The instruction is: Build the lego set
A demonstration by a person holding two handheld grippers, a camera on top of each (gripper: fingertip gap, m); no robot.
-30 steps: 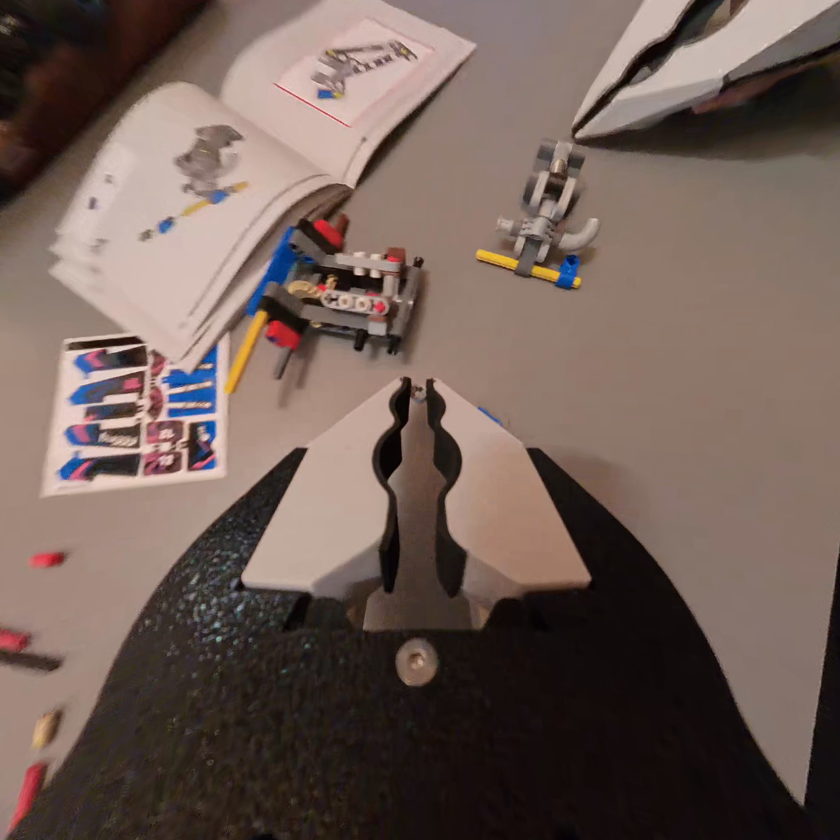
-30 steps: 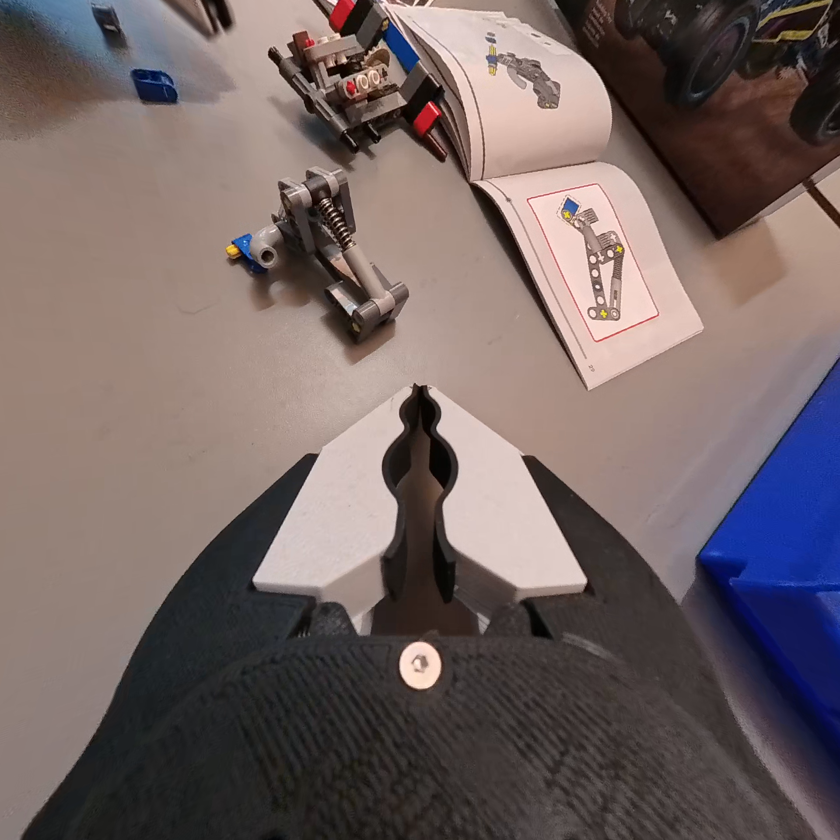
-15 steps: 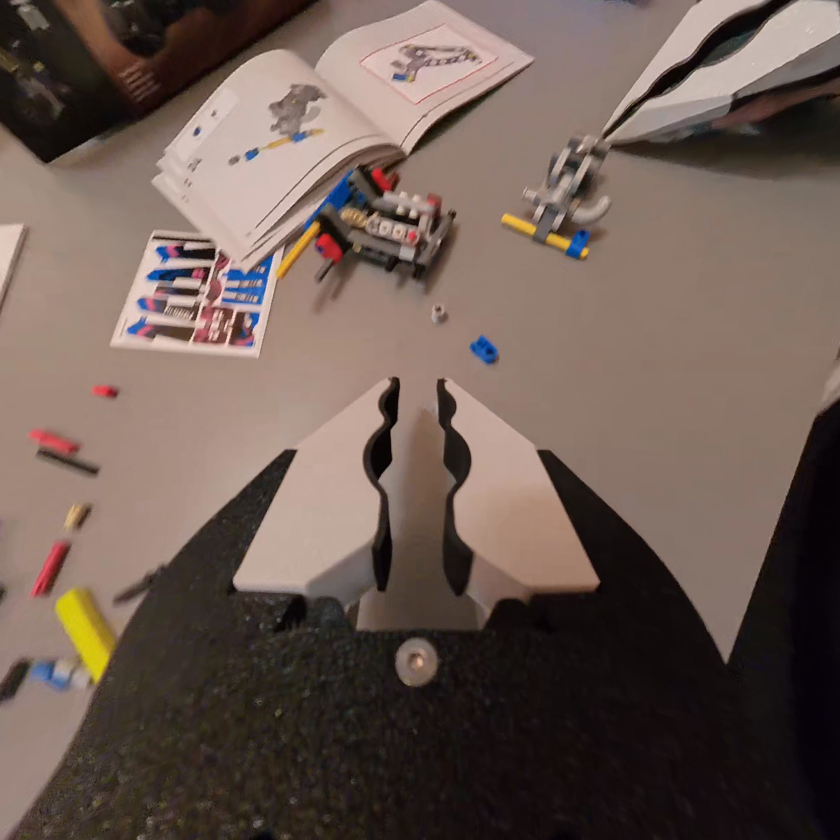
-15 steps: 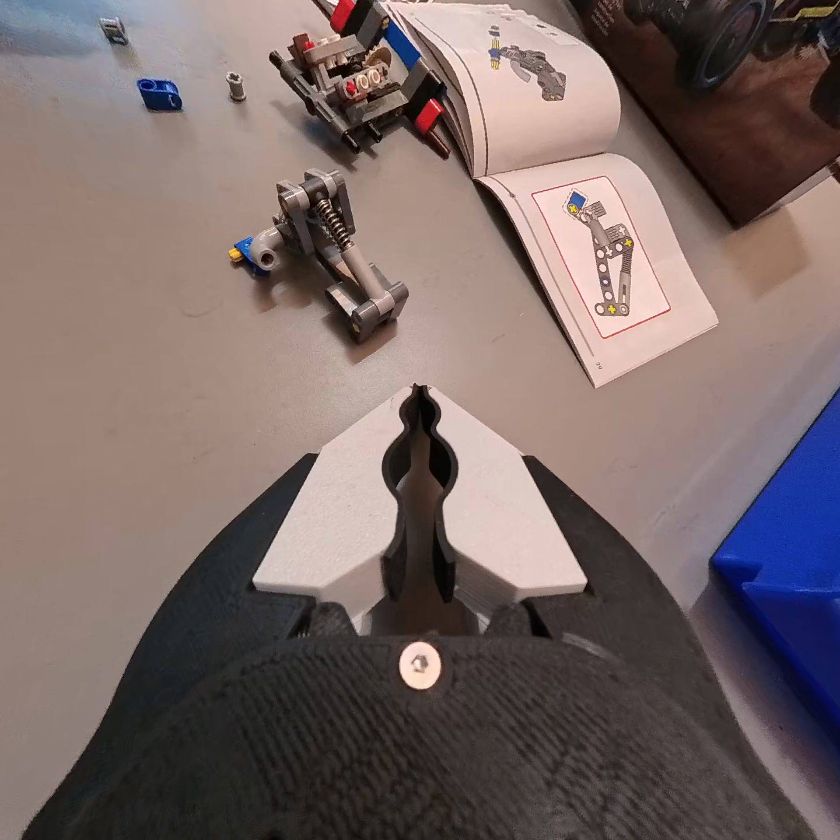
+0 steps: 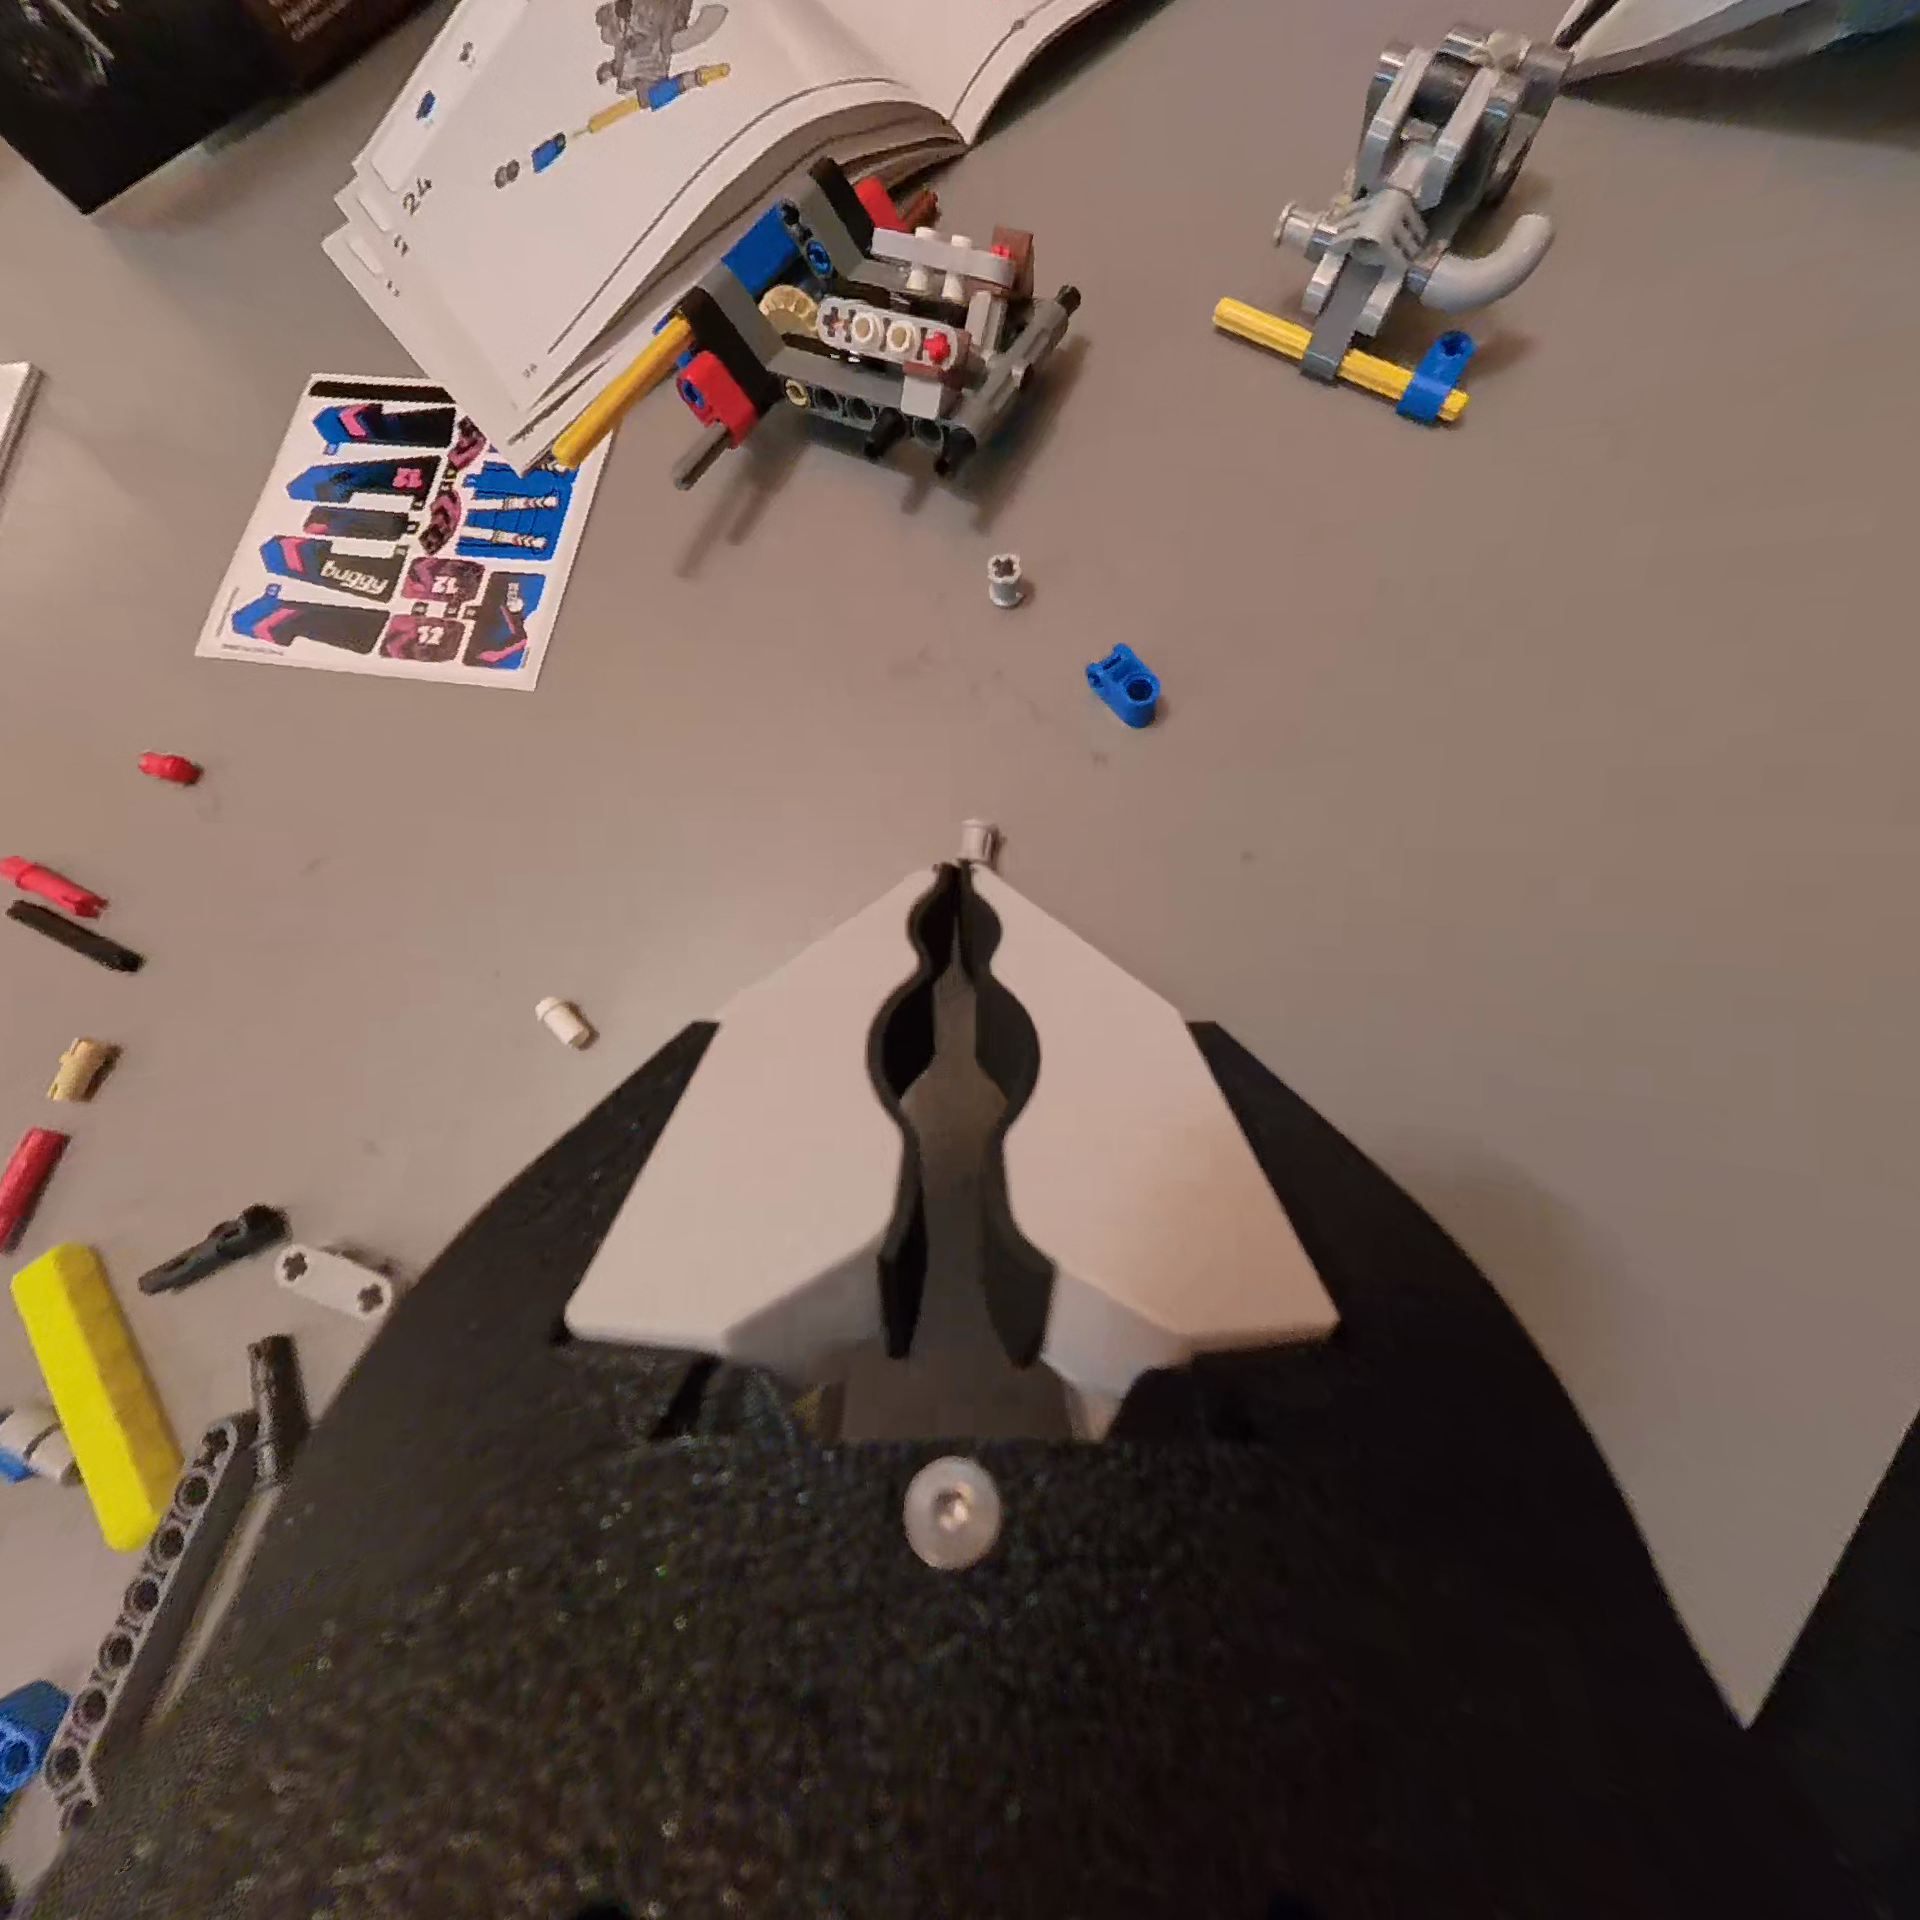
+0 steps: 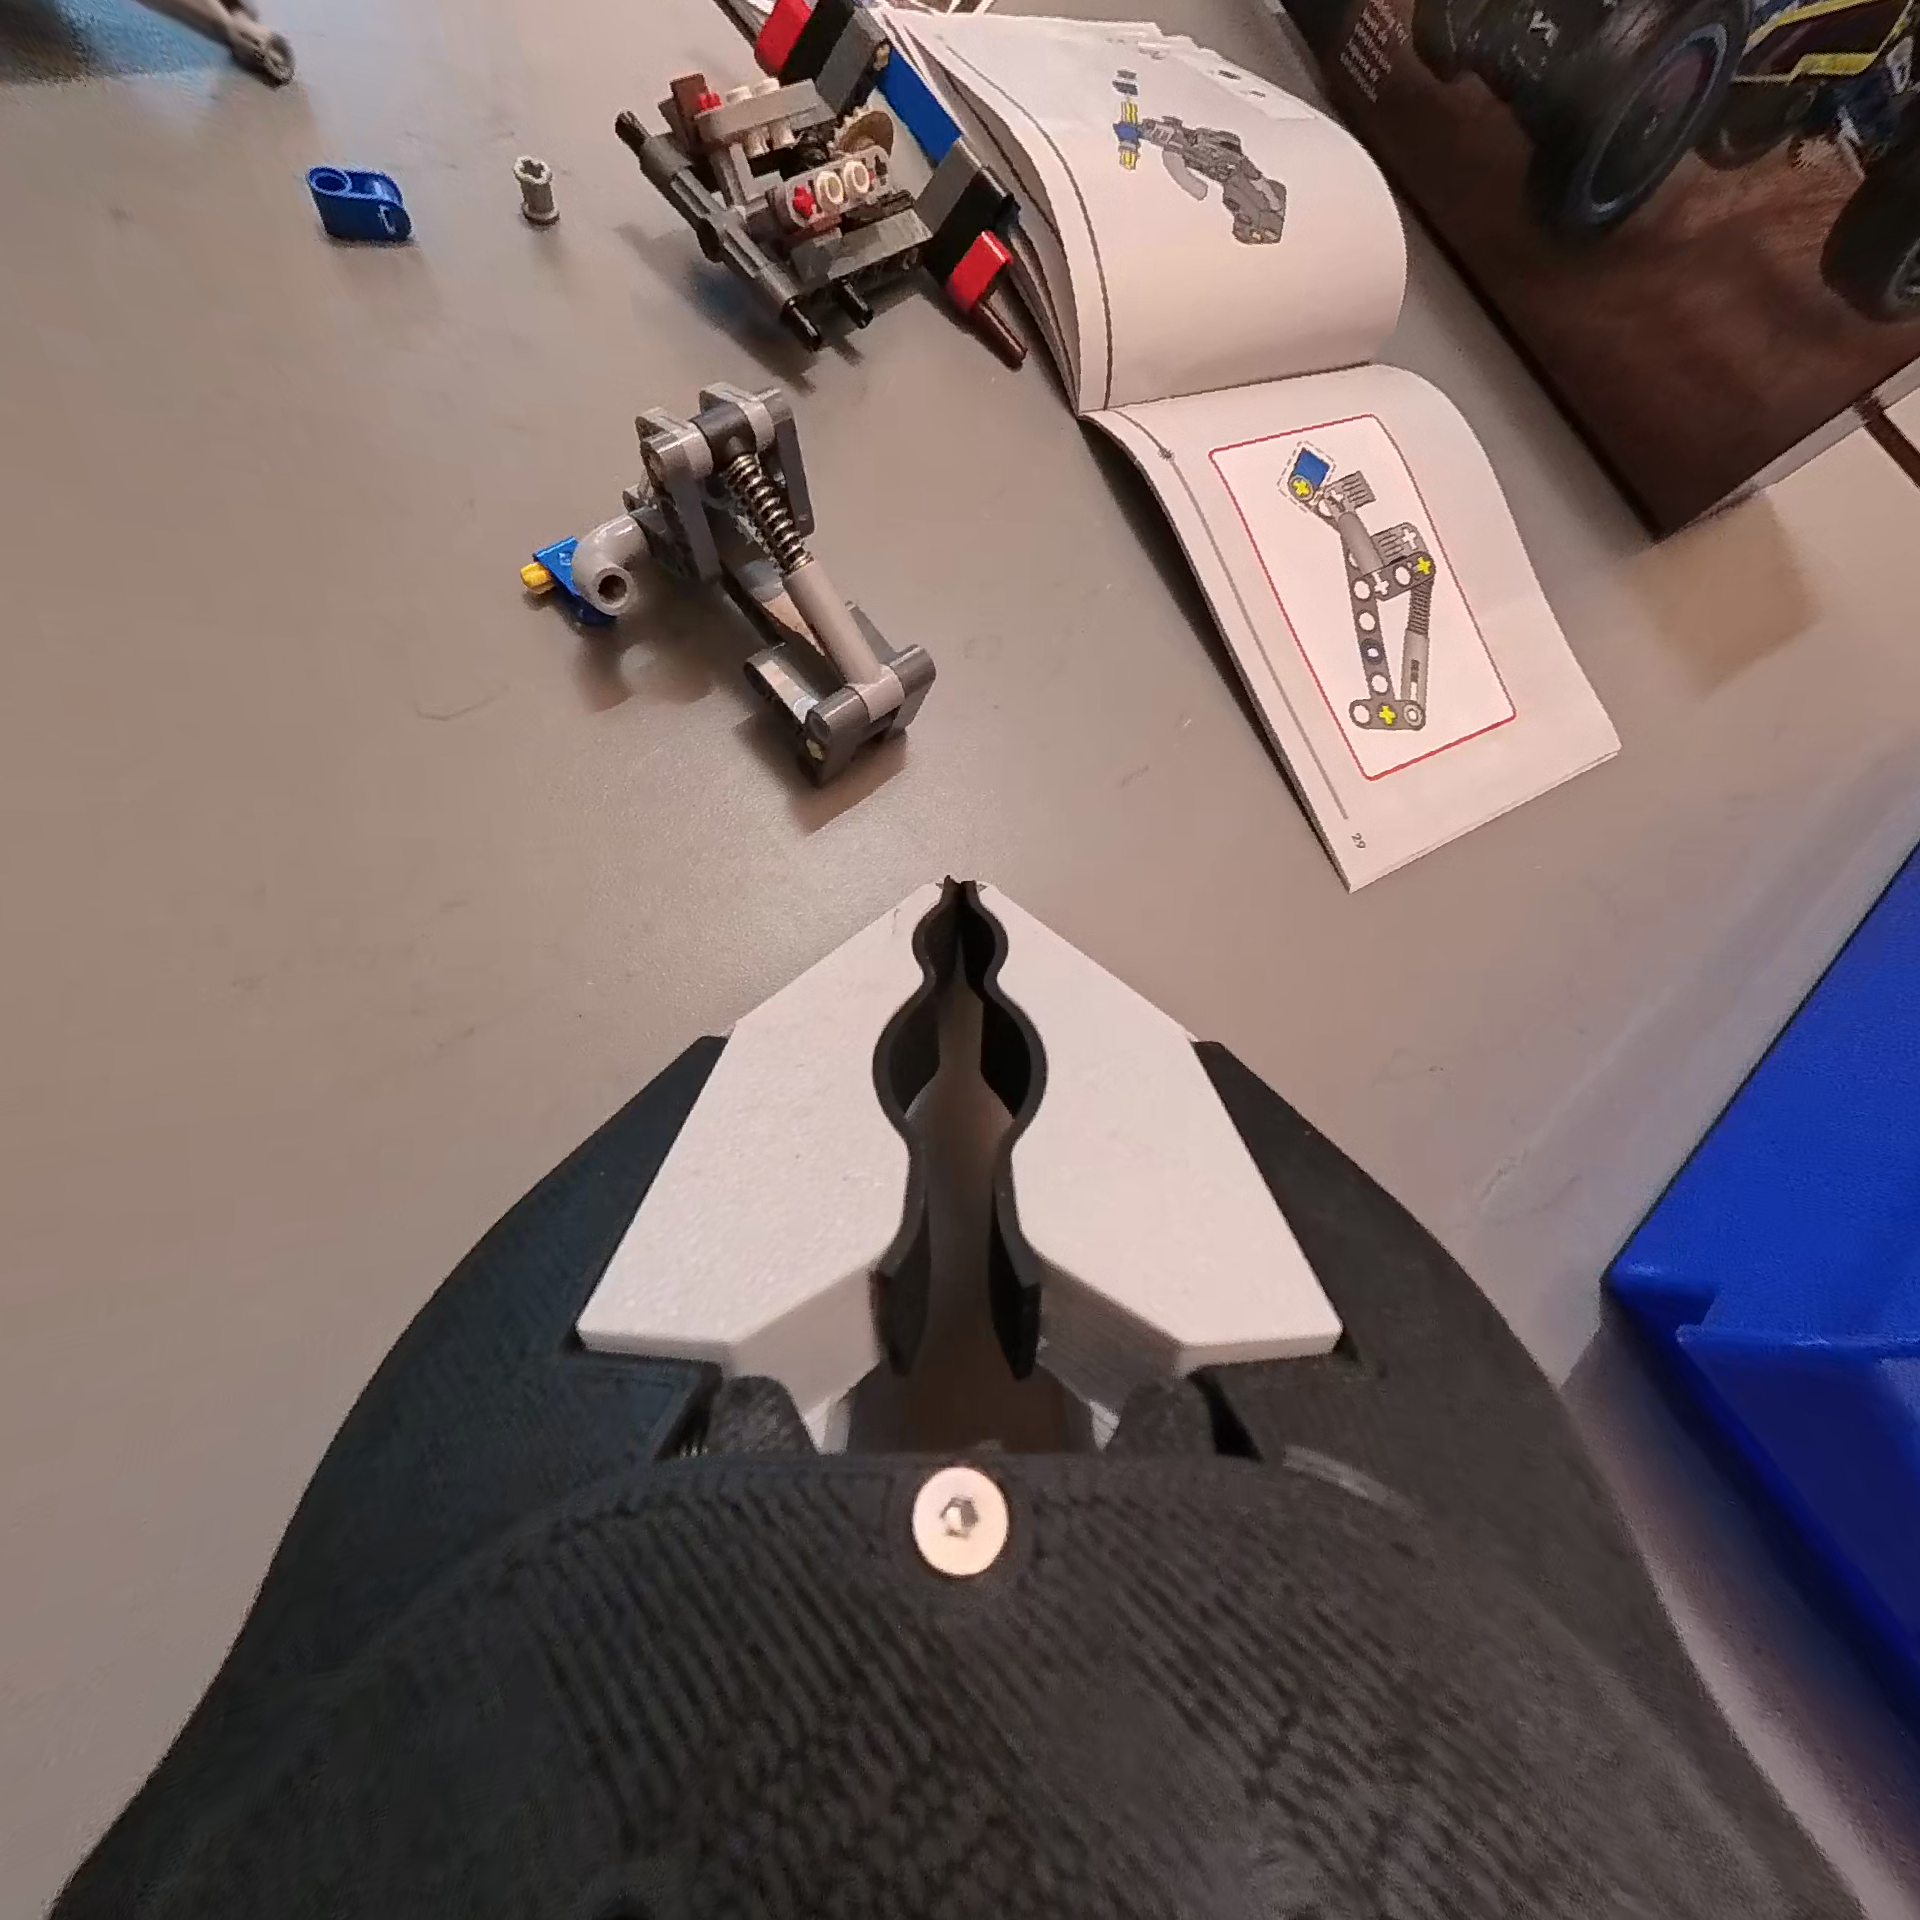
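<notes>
In the left wrist view, a small grey bush (image 5: 978, 837) is seen at the tip of the left tool (image 5: 954, 875); whether it is pinched or only lies just beyond cannot be told. The long grey beam (image 5: 135, 1600) is partly covered by the tool's black body, and the blue piece (image 5: 21, 1733) is cut by the left edge. In the right wrist view, the blue bin (image 6: 1808, 1299) and the box (image 6: 1662, 208) are cut off at the right edge.
</notes>
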